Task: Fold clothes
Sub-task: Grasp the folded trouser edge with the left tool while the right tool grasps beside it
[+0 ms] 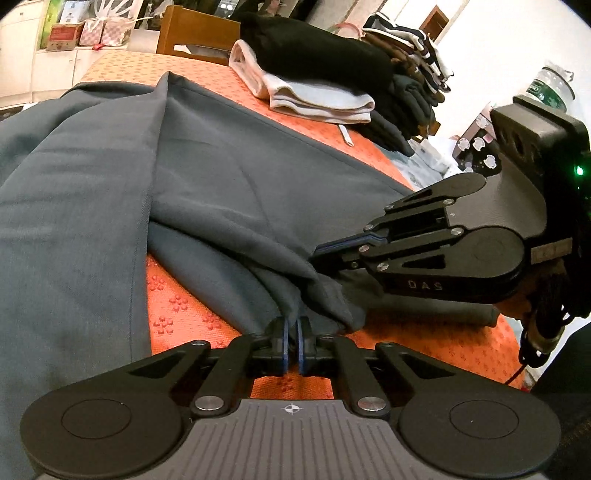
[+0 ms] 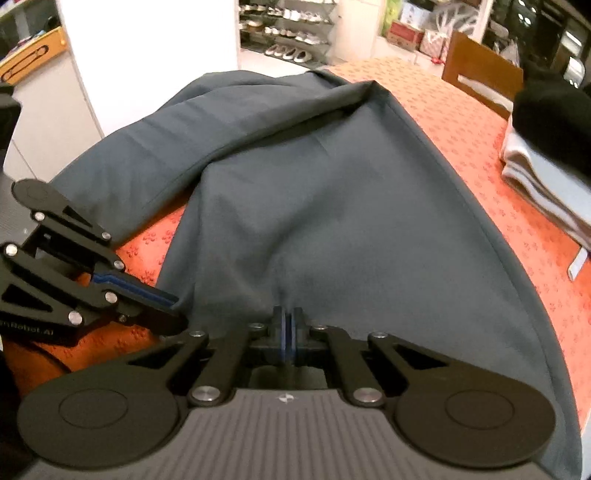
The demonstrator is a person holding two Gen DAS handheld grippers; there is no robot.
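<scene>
A dark grey-blue garment (image 1: pixel 207 177) lies spread over the orange patterned tablecloth (image 1: pixel 177 310). My left gripper (image 1: pixel 293 328) is shut on a bunched edge of the garment at the near side. My right gripper (image 1: pixel 317 254) reaches in from the right and is shut on the same garment close beside it. In the right wrist view the garment (image 2: pixel 332 177) fills the middle, with a long fold running to the far left. My right gripper (image 2: pixel 287 317) is pinched on its near edge, and my left gripper (image 2: pixel 173 301) grips the cloth just to the left.
A stack of folded clothes (image 1: pixel 332 74) stands at the back right of the table, also seen in the right wrist view (image 2: pixel 546 155). A wooden chair (image 1: pixel 195 33) stands behind the table. A plastic bottle (image 1: pixel 550 86) is at the far right. Shelves with shoes (image 2: pixel 288 33) stand beyond.
</scene>
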